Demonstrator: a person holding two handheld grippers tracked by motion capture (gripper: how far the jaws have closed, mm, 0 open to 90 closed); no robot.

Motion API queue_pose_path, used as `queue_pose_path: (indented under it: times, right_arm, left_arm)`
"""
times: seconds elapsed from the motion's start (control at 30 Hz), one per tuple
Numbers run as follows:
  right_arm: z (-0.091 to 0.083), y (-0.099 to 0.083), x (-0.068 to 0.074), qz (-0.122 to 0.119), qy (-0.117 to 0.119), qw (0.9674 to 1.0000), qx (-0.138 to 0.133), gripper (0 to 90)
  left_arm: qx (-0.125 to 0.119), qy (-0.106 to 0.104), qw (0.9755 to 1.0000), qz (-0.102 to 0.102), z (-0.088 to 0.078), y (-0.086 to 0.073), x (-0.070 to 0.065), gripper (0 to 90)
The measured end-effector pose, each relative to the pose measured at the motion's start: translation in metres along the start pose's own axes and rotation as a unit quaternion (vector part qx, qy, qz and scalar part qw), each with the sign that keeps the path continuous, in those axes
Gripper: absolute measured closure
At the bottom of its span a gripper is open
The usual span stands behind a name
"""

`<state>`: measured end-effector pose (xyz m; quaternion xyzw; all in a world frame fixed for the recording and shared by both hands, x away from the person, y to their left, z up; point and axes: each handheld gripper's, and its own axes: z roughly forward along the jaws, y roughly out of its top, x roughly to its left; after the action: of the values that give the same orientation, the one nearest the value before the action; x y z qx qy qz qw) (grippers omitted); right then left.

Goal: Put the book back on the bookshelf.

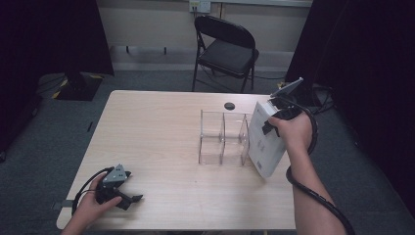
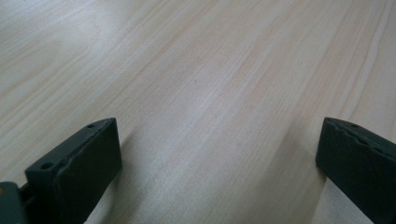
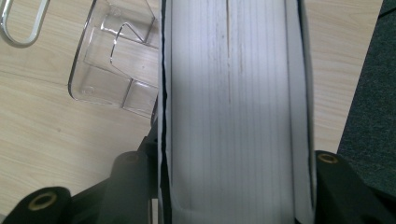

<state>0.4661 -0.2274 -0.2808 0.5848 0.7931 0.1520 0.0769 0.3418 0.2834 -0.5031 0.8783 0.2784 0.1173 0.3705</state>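
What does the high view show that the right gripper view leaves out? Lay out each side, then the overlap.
High view alone: the folding chair, the left tongs resting open on the table, and the right hand holding the white book tilted beside the clear rack.
Right gripper view alone: the book's page edges, pinched between the right tongs.
Both: book, rack, tabletop, grey carpet.

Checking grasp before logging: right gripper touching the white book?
Touching. Right gripper view: the right gripper has a jaw pressed against each cover of the white book.
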Motion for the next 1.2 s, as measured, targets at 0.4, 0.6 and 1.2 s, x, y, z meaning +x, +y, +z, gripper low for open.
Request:
queue_pose_path:
  times: [0.4, 0.6, 1.2]
  right_arm:
    - [0.002, 0.006, 0.001, 0.013, -0.003, 0.9999, -0.002, 52.2]
    - [0.004, 0.009, 0.001, 0.018, -0.006, 0.9998, -0.005, 52.2]
    - [0.011, 0.017, 0.002, 0.023, -0.014, 0.9996, -0.006, 52.1]
  left_arm:
    - [0.0, -0.001, 1.0, -0.003, 0.0, 0.0, 0.0, 0.0]
    - [0.0, 0.0, 1.0, -0.001, 0.0, 0.0, 0.0, 0.0]
    - [0.0, -0.001, 1.0, -0.003, 0.0, 0.0, 0.0, 0.0]
